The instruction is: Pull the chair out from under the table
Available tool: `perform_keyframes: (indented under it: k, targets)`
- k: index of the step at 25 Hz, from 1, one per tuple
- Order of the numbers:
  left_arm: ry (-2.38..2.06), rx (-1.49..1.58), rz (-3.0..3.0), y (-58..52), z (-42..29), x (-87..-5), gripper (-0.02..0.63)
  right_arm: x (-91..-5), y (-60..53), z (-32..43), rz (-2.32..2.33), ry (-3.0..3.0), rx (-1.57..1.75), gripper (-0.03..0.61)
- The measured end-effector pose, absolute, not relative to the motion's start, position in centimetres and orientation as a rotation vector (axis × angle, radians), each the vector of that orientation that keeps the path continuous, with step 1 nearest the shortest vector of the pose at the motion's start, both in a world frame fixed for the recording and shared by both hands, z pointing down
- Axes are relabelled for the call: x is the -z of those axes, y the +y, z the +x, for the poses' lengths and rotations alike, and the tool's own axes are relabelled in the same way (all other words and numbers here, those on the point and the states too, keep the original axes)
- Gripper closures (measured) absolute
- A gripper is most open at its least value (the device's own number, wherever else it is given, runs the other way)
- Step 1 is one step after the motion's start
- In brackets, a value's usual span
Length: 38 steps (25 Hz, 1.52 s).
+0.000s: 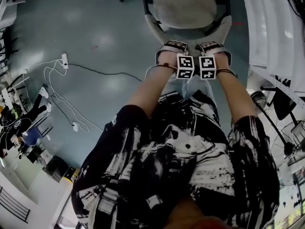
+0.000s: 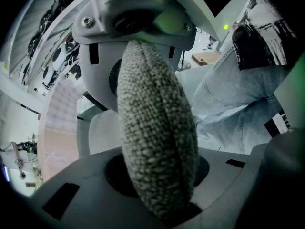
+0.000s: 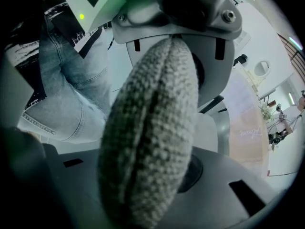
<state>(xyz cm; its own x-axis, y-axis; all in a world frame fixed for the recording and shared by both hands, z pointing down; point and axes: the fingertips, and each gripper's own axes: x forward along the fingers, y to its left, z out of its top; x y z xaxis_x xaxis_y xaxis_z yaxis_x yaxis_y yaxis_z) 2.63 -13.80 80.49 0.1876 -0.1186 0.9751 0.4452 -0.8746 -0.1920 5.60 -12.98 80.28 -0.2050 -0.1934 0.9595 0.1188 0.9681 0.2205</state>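
Power strip (image 1: 64, 59) lies well left of chair (image 1: 183, 6)

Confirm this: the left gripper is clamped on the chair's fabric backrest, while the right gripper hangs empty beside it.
Not quite. The right gripper is not empty: the right gripper view shows its jaws shut on the fabric backrest too. The left gripper is clamped on it, as you say.

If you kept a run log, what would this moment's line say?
left tool: shut on chair backrest | right tool: shut on chair backrest | person: standing behind chair
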Motion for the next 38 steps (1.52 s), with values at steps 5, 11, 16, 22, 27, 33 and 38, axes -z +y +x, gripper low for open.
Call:
perform_keyframes:
  k: [5, 11, 16, 22, 27, 33, 38]
  targets:
    - [-0.298, 1.734, -2.033, -12.0, 2.6, -80.7, 0.5, -80.5, -11.1, 5.6, 0.056, -1.755, 0.286, 0.474]
    - [-0.278, 1.737, -2.036, -11.1, 3.7, -81.0, 0.502, -80.9, -10.3, 6.6, 0.05, -1.756, 0.302, 0.475]
    - [-0.256, 1.731, -2.041, -10.2, 4.2, -81.0, 0.503, -80.8, -9.4, 7.1, 0.046, -1.748, 0.313, 0.476]
    - [-0.243, 1.736, -2.048, -8.0, 4.9, -81.4, 0.503, -81.2, -7.2, 7.8, 0.034, -1.743, 0.32, 0.476]
    - [-0.244, 1.747, -2.05, -5.8, 4.8, -81.5, 0.503, -81.3, -4.9, 7.8, 0.026, -1.746, 0.316, 0.476]
    - [-0.246, 1.742, -2.053, -3.1, 4.1, -81.3, 0.503, -81.2, -2.3, 7.1, 0.025, -1.741, 0.318, 0.474]
    - [-0.26, 1.73, -2.049, -3.3, 4.3, -81.3, 0.479, -81.1, -2.6, 7.1, 0.054, -1.751, 0.328, 0.449]
